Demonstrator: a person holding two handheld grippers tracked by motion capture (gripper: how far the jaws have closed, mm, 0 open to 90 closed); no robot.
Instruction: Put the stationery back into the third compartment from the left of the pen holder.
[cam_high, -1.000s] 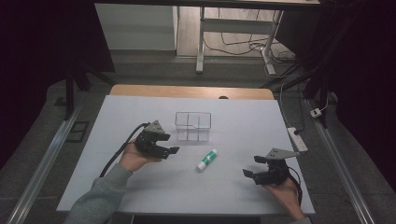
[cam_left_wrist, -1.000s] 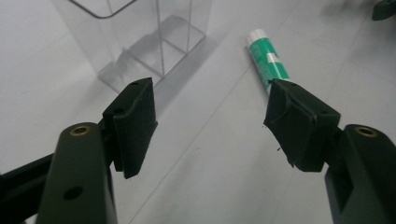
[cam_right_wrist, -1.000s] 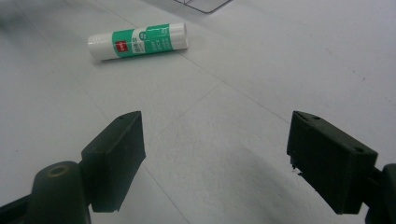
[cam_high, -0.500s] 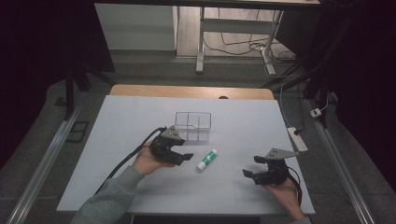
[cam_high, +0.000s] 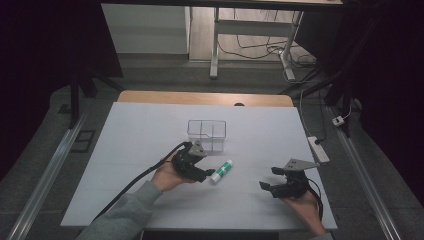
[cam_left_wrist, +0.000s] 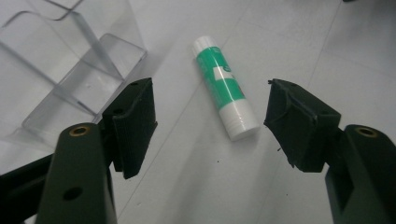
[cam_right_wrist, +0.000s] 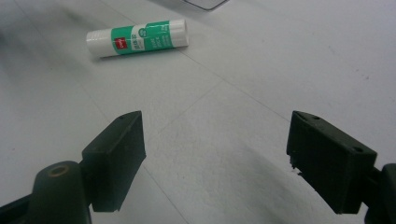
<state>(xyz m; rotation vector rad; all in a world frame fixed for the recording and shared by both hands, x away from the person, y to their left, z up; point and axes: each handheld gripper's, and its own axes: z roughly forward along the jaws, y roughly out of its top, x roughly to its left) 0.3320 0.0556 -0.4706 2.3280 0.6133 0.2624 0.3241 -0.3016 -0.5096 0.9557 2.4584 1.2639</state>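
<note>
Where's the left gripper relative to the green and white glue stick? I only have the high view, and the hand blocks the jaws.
Observer: The left gripper is open, and the green and white glue stick lies on the table just ahead of the gap, untouched.
Operator: Which end faces it?
Observer: The plain white ridged end; the stick lies slanted across the line of the jaws.
Operator: Is the clear plastic divided box in the way?
Observer: The clear plastic divided box sits beside one jaw, apart from the stick.
Operator: And the right gripper?
Observer: The right gripper is open with bare table between its jaws.

Glue stick (cam_right_wrist: 137, 37) beyond parted jaws
</note>
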